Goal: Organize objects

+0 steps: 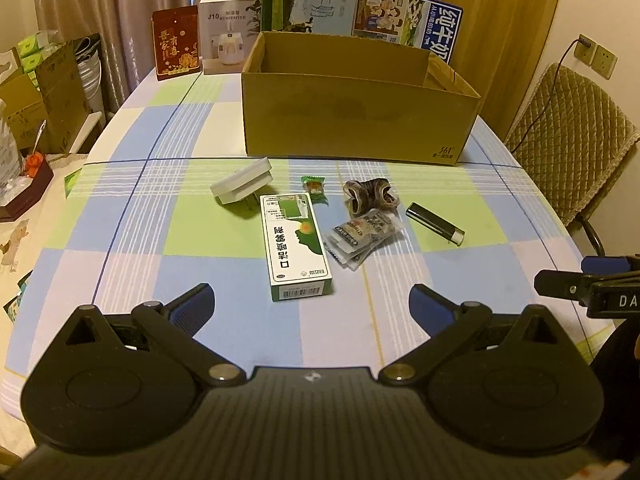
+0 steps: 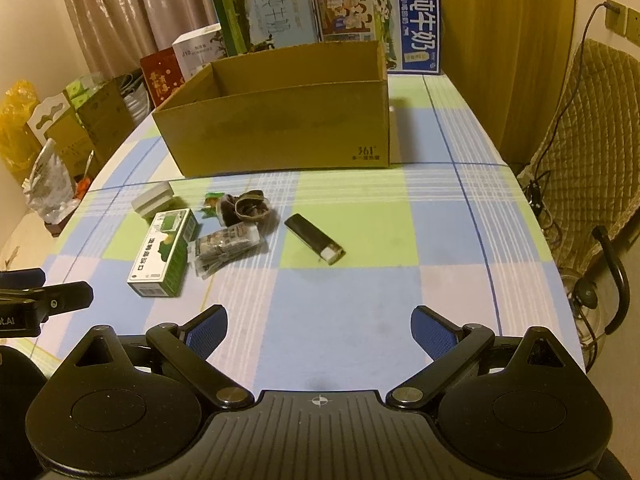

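So the cardboard box point(image 1: 360, 120) sits open-topped toward the back of the counter point(image 1: 240, 332), which makes sense as the drop-off spot, and from here it looks empty as far as I can see in. All the loose stuff is scattered just in front of the box: a white plug point(image 1: 243, 184), a green candy point(image 1: 314, 188), a green medicine carton point(image 1: 297, 246), a dark crumpled thing point(image 1: 372, 196) I can't identify, some clear sachets point(image 1: 362, 238) touching it, and a black lighter-looking stick point(image 1: 435, 223) off to the right end.

Both grippers hang back on the near side of that pile. Left gripper point(image 1: 312, 306) is spread wide and empty, lined up with the carton, so I'd guess that's first. Right gripper point(image 2: 320, 330) is also wide and empty, closest to the black stick.

Nothing's in the box yet, I think.
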`<state>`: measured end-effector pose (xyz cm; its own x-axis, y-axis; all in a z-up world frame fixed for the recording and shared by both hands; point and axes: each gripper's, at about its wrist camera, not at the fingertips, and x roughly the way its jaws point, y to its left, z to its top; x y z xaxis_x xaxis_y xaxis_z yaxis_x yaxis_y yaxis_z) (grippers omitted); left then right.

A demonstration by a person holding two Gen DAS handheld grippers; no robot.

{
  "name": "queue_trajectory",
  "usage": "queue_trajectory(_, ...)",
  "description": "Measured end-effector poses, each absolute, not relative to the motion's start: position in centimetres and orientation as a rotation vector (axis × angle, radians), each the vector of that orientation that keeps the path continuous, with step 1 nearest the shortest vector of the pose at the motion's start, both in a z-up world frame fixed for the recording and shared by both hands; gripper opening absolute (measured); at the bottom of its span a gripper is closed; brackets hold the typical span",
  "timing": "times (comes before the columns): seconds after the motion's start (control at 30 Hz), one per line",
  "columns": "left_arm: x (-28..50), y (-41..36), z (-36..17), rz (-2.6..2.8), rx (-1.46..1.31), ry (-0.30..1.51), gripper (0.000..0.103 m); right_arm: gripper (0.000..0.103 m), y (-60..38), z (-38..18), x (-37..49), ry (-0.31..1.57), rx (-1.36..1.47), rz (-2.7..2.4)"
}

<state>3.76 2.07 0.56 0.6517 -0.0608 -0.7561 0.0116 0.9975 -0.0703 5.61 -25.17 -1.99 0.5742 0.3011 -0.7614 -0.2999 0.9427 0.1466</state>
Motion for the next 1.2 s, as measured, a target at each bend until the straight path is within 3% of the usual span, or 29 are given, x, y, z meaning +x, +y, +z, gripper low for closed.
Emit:
queue_trajectory(0.6,7.1,3.0,-1.6,-0.032,-0.065,0.887,0.101,0.094,-23.8,-4.5,8.4,0.914,-0.048,0.374)
queue_trajectory(0.8,9.0,3.3,-2.7,-0.032,-0.061,0.905,0.099,0.084,-23.6,-5.5,10.2,0.91,-0.06,0.385)
queue_trajectory(0.97,10.5,3.4,-4.0,-0.041,-0.058,0.931,0.092,0.068,-23.0,-6.5,12.0,0.917,-0.094,0.417)
queue_trajectory(1.2,12.8,3.3,-5.9,-0.057,-0.052,0.959,0.082,0.059,-21.9,-7.8,14.8,0.917,-0.15,0.461)
